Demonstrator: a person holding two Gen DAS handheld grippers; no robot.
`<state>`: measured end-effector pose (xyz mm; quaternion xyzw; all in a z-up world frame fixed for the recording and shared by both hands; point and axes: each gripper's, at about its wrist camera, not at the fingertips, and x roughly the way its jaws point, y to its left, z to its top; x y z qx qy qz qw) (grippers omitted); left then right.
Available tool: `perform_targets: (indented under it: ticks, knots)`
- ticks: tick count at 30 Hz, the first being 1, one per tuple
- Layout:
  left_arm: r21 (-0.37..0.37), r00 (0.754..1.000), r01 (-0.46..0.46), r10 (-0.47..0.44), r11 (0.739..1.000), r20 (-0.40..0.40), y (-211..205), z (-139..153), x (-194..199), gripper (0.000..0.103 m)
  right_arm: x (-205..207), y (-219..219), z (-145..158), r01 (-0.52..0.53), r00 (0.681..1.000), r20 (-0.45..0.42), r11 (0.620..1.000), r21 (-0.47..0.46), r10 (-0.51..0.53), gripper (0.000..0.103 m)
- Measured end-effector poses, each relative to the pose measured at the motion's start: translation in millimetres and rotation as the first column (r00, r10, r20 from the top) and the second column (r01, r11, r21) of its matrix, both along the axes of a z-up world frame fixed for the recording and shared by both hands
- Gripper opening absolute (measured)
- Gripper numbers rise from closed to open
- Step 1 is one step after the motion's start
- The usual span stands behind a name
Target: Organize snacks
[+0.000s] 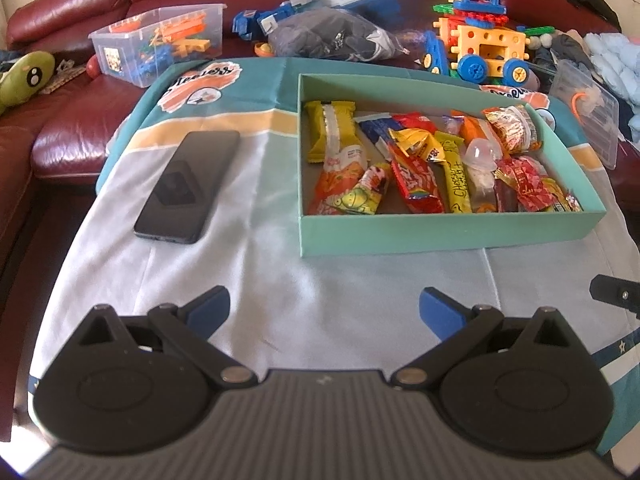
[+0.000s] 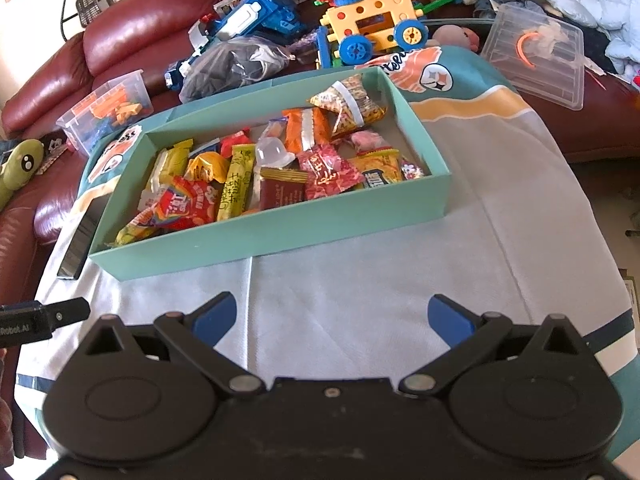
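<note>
A teal box [image 1: 440,234] sits on the cloth-covered table and holds several wrapped snacks [image 1: 436,160]. It also shows in the right wrist view [image 2: 280,236] with the snacks [image 2: 280,168] inside. My left gripper [image 1: 324,312] is open and empty, above bare cloth in front of the box's left end. My right gripper [image 2: 332,316] is open and empty, above the cloth in front of the box. No snack lies loose on the cloth.
A black phone [image 1: 188,184] lies left of the box; its edge shows in the right wrist view [image 2: 80,240]. Behind the table a red sofa [image 1: 80,128] carries toy bins [image 1: 160,44], a building-block car [image 1: 488,48] and a clear lid [image 2: 536,56].
</note>
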<state>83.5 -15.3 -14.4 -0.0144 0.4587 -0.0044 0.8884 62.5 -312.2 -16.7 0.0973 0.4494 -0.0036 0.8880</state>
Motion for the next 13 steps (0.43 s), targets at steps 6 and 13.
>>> perform_targets:
  ticks: [6, 13]
  knots:
    - [0.008, 1.000, 0.015, -0.015, 1.000, 0.000, -3.3, 1.2, 0.8, 0.103, 1.4, -0.9, -0.2, 0.002, 1.000, -0.005, 1.000, -0.003, -0.002, 0.103]
    - [0.024, 1.000, 0.027, -0.027, 0.999, 0.003, -5.7, 4.9, 1.6, 0.103, 2.3, -2.0, -0.6, 0.006, 1.000, -0.013, 1.000, -0.007, -0.006, 0.103]
